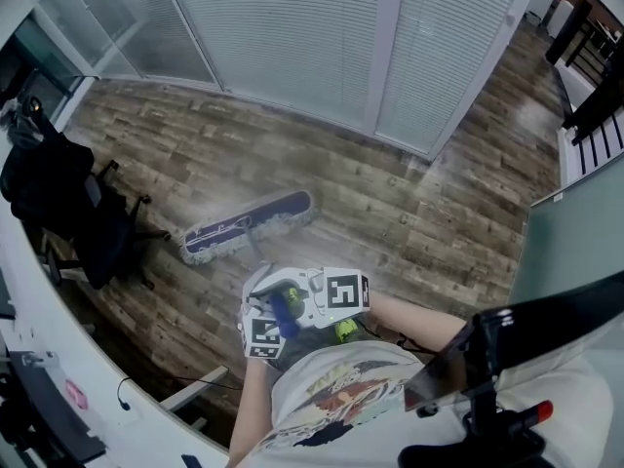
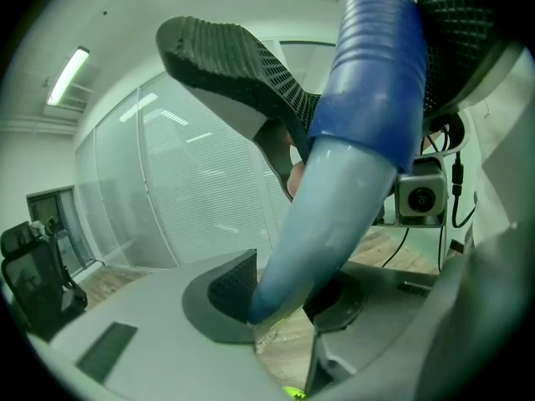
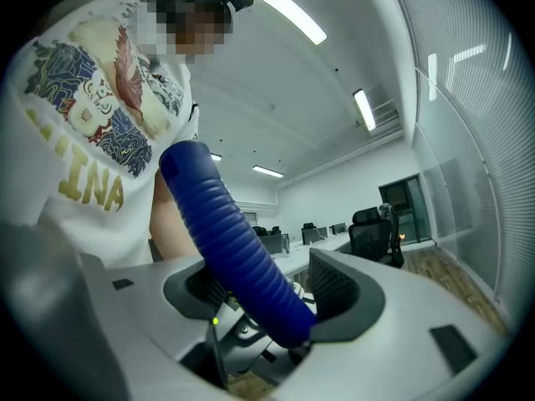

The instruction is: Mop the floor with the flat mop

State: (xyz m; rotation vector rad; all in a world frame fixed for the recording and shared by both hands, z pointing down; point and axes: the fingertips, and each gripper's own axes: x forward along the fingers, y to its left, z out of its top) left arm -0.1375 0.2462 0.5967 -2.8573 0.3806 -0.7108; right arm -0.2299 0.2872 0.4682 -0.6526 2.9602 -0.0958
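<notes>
Since both tongs are clamping the mop handle (image 2: pixel 351 165), left tongs (image 2: pixel 284 295) pinching the pale shaft just under the ribbed blue grip (image 3: pixel 226 232) and right tongs (image 3: pixel 267 291) squeezing that grip higher up, I'm guessing the stacked hold is giving steering leverage. Meanwhile the flat mop head (image 1: pixel 249 225) is lying angled on the wood floor (image 1: pixel 409 222) ahead.

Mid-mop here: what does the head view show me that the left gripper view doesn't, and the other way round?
Head view only: the flat mop head lying on the wood floor, ahead of the person. Left gripper view only: the left gripper up close, jaws closed on the pale mop handle just below its blue ribbed grip, plus ceiling lights. Both: the handle, floor, black office chair and blinds.
</notes>
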